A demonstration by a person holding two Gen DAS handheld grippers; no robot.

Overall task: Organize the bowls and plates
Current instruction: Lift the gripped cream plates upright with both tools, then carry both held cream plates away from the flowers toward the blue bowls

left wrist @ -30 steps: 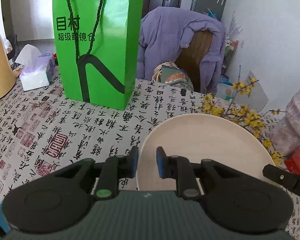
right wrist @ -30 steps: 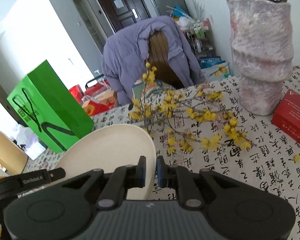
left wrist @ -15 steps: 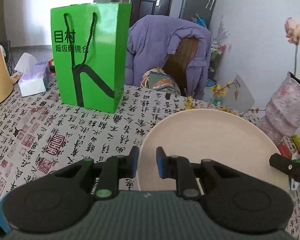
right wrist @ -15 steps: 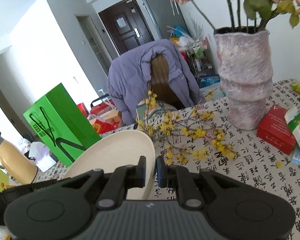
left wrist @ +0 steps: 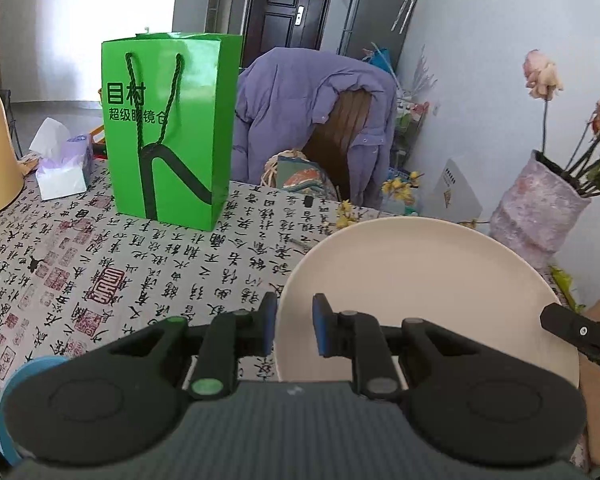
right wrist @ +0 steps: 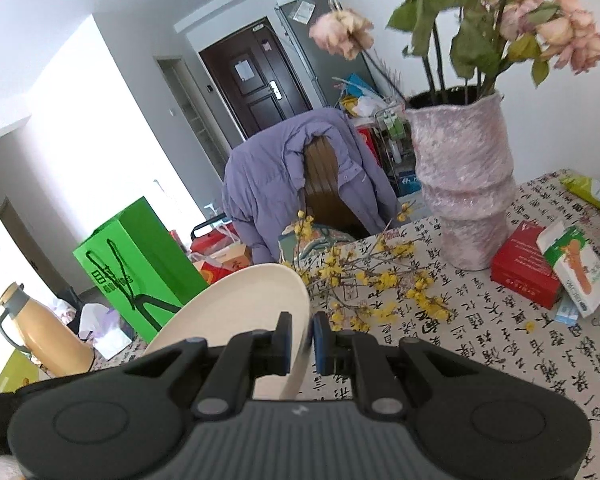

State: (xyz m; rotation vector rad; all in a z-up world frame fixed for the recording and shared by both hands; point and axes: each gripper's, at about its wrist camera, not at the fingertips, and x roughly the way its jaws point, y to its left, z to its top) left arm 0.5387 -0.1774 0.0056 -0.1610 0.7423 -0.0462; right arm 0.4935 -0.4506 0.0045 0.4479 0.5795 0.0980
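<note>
Cream plate [left wrist: 428, 300] held clear of the calligraphy-print tablecloth [left wrist: 120, 264], tilted, gripped at two points on its rim. Left gripper [left wrist: 294, 330] clamped on the near-left rim: blue pads either side of the edge, narrow gap filled by the rim. Right gripper [right wrist: 300, 338] clamped on the opposite rim, jaws almost together with the thin edge pinched between the pads; plate [right wrist: 240, 312] seen edge-on there, leaning away to the left. Tip of the right gripper also visible in the left wrist view at the plate's far right edge.

Behind the plate on the table: green paper bag [left wrist: 168, 128] upright, with rope handles; tissue pack [left wrist: 62, 164] left of it; tan thermos jug [right wrist: 40, 336] further left. Yellow-blossom branches [right wrist: 364, 276] lying on the cloth just beside the plate. Pink wrapped vase [right wrist: 464, 184] with dried roses standing right of them; red box [right wrist: 526, 264] and a carrot-print packet [right wrist: 576, 264] touching, near the vase base. Blue round item [left wrist: 28, 368] partly hidden under the left gripper body, type unclear. Purple jacket [left wrist: 312, 120] draped over a chair beyond the table edge.
</note>
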